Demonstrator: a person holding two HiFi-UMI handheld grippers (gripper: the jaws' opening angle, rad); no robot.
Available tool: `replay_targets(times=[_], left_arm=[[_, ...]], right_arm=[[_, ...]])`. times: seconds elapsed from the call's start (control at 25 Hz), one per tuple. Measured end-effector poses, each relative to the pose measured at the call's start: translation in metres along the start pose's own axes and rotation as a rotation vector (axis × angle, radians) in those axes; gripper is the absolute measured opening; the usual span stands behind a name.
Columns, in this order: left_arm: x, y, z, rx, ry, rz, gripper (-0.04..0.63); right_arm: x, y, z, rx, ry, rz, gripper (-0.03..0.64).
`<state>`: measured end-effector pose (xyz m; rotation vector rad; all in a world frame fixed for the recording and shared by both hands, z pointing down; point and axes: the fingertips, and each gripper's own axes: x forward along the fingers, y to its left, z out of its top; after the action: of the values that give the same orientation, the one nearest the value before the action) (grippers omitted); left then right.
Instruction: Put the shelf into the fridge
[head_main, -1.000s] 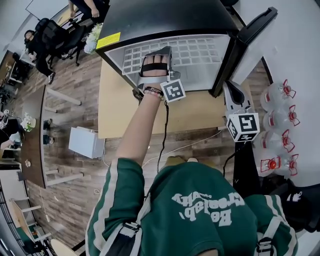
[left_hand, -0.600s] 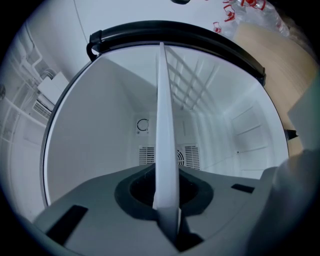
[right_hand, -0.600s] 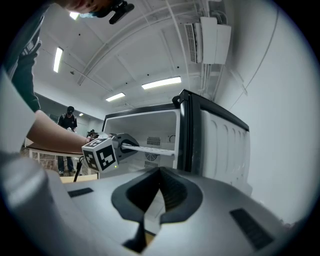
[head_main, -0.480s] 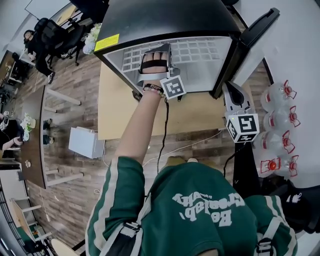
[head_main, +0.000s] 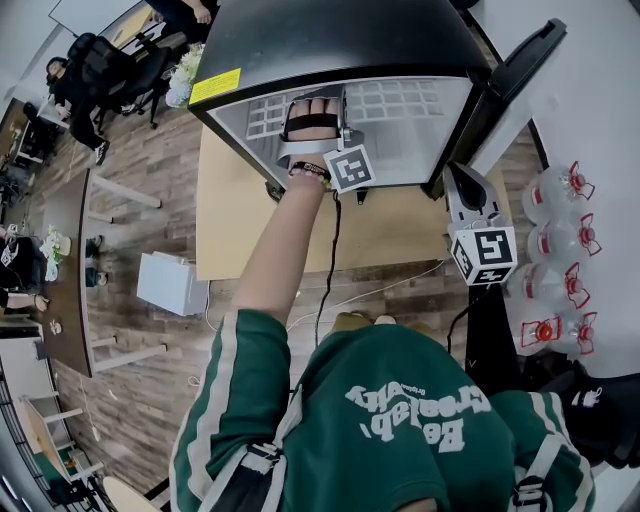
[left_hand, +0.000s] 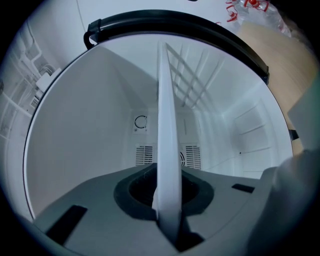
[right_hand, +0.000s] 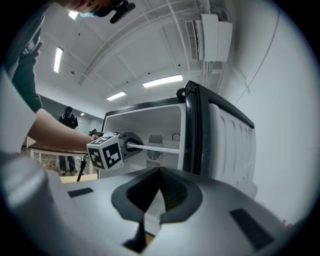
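The left gripper (left_hand: 168, 220), jaws just easing, pinches the near edge of the likely stiff, light white wire-grid shelf (left_hand: 167, 125); right gripper (right_hand: 145, 217) closed, empty.

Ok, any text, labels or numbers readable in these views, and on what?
Yellow label on the fridge top: print too small to read.
White lettering on the green shirt: upside down, distorted, not legible.
Marker cubes: square patterns only, no words.

Smooth white plastic shelf (left_hand: 167, 150), glossy black fridge (head_main: 330, 40), wood-grain floor (head_main: 130, 400)
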<state>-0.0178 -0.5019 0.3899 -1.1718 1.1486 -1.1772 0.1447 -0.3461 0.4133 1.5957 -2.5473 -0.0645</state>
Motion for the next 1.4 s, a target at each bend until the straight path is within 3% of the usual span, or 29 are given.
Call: replay_targets(times=[0.08, 0.2, 0.28, 0.4, 0.56, 0.76, 1.2, 1.4], left_arm=[[0.008, -0.001, 0.0, -0.016, 0.004, -0.013, 0.073], [0.019, -0.029, 0.007, -0.108, 0.01, -0.188, 0.149], [0.019, -0.034, 0.008, -0.133, 0.023, -0.23, 0.146], [0.02, -0.013, 0.0, -0.077, 0.053, -0.123, 0.146], [0.02, -0.031, 0.006, -0.116, 0.034, -0.21, 0.146], [0.012, -0.005, 0.002, -0.016, 0.045, -0.055, 0.198], [-0.037, -0.011, 0.013, -0.146, -0.023, -0.143, 0.196], [-0.062, -0.007, 0.0, -0.164, -0.015, -0.155, 0.155]], right_arm=[[0.002, 0.002, 0.0, -0.001, 0.002, 0.003, 0.003], [0.003, 0.005, -0.001, -0.002, 0.008, 0.002, 0.005], [0.003, 0.005, -0.001, -0.001, 0.012, 0.001, 0.004], [0.001, 0.006, 0.0, 0.0, 0.014, -0.001, 0.005], [-0.002, 0.006, 0.0, 0.003, 0.016, -0.006, 0.005], [-0.008, 0.008, 0.0, 0.004, 0.014, -0.01, 0.003], [0.005, 0.022, 0.015, -0.023, -0.014, 0.012, 0.005], [0.03, 0.037, 0.034, -0.154, -0.011, 0.019, 0.008]])
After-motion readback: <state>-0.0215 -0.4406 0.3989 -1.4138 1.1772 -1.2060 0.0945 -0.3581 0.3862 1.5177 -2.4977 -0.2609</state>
